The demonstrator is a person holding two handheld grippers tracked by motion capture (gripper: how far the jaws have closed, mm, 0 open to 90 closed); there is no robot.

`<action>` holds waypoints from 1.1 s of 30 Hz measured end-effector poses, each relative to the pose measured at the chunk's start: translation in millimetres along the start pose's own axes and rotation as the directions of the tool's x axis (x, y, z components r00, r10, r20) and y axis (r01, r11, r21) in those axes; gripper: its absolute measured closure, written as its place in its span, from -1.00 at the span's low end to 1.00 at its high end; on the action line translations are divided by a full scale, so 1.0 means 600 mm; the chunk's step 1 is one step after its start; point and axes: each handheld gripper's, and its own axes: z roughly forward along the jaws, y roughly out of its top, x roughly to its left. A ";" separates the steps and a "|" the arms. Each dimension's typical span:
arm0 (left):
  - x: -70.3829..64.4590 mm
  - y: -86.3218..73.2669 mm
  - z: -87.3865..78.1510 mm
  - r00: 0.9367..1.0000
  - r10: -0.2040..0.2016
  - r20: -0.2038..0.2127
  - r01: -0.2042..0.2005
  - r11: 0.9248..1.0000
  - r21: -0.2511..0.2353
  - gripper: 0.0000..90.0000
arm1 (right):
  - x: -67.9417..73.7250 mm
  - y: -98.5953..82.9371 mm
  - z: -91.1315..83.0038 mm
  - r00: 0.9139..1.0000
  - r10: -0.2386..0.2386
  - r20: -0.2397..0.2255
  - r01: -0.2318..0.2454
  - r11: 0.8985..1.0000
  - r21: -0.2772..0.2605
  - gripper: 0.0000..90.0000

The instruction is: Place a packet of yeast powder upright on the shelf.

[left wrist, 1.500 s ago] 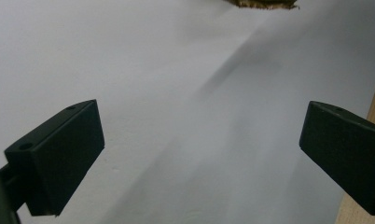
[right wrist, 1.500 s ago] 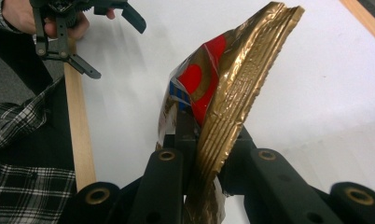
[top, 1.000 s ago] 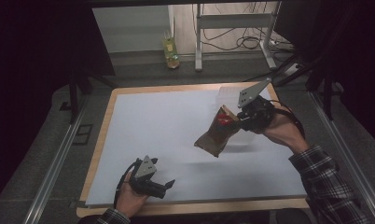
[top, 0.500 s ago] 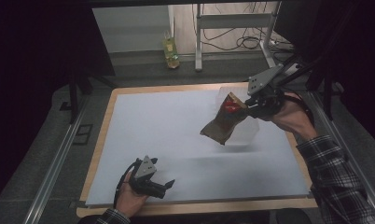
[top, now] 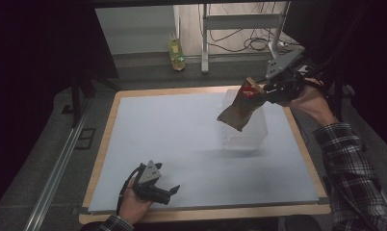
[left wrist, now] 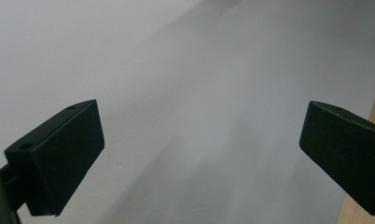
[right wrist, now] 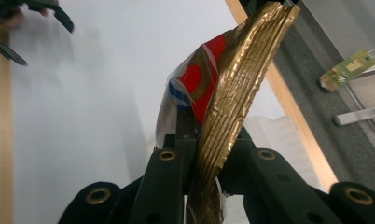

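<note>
A crinkled gold-brown snack bag (top: 237, 111) with a red patch hangs in the air at the far right of the white sheet (top: 172, 130). My right gripper (top: 264, 91) is shut on its sealed top edge. The bag's lower end is in front of a clear plastic tub (top: 247, 134) standing on the sheet. In the right gripper view the bag (right wrist: 234, 88) rises between the jaws of the right gripper (right wrist: 208, 161). My left gripper (top: 174, 192) rests low at the near left, open, held by a hand. Its jaws stand wide apart with only white sheet between them in the left gripper (left wrist: 199, 154) view.
A wooden board (top: 302, 139) frames the white sheet. A yellow-green bottle (top: 176, 54) stands behind the table beside metal legs (top: 204, 38) and cables. A metal rail (top: 57, 168) runs along the left. A small green circuit board (right wrist: 346, 69) lies off the right edge.
The right gripper has carried the snack bag up, to the right and farther away, until it hangs by the clear tub. The left gripper has stayed put.
</note>
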 end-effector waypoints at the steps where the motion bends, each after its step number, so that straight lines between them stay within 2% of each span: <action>1: 0.000 0.000 0.000 1.000 -0.001 0.000 0.001 1.000 -0.001 -1.00 | -0.005 -0.003 0.000 1.000 -0.002 0.004 0.002 1.000 0.004 0.79; 9: 0.001 -0.001 0.000 1.000 -0.004 0.000 0.004 1.000 0.001 -1.00 | -0.038 -0.031 0.007 1.000 -0.003 0.021 0.002 1.000 0.031 0.79; 16: 0.002 -0.001 -0.001 1.000 -0.005 0.001 0.005 1.000 0.006 -1.00 | -0.057 -0.051 0.026 0.999 -0.021 0.028 0.020 0.999 0.049 0.79; 24: 0.003 -0.002 -0.003 1.000 -0.013 0.001 0.013 1.000 0.008 -1.00 | -0.069 -0.076 0.053 0.999 -0.042 0.015 0.041 0.996 0.084 0.78; 27: 0.003 -0.002 -0.003 1.000 -0.013 0.002 0.013 1.000 0.008 -1.00 | -0.072 -0.080 0.057 0.999 -0.041 -0.005 0.041 0.997 0.068 0.78; 29: 0.003 -0.002 -0.003 1.000 -0.013 0.000 0.013 1.000 0.008 -1.00 | -0.072 -0.079 0.060 0.998 -0.062 0.004 0.062 0.995 0.073 0.78; 33: 0.003 -0.002 -0.004 1.000 -0.013 0.000 0.013 1.000 0.008 -1.00 | -0.074 -0.078 0.062 0.998 -0.061 -0.007 0.062 0.995 0.075 0.78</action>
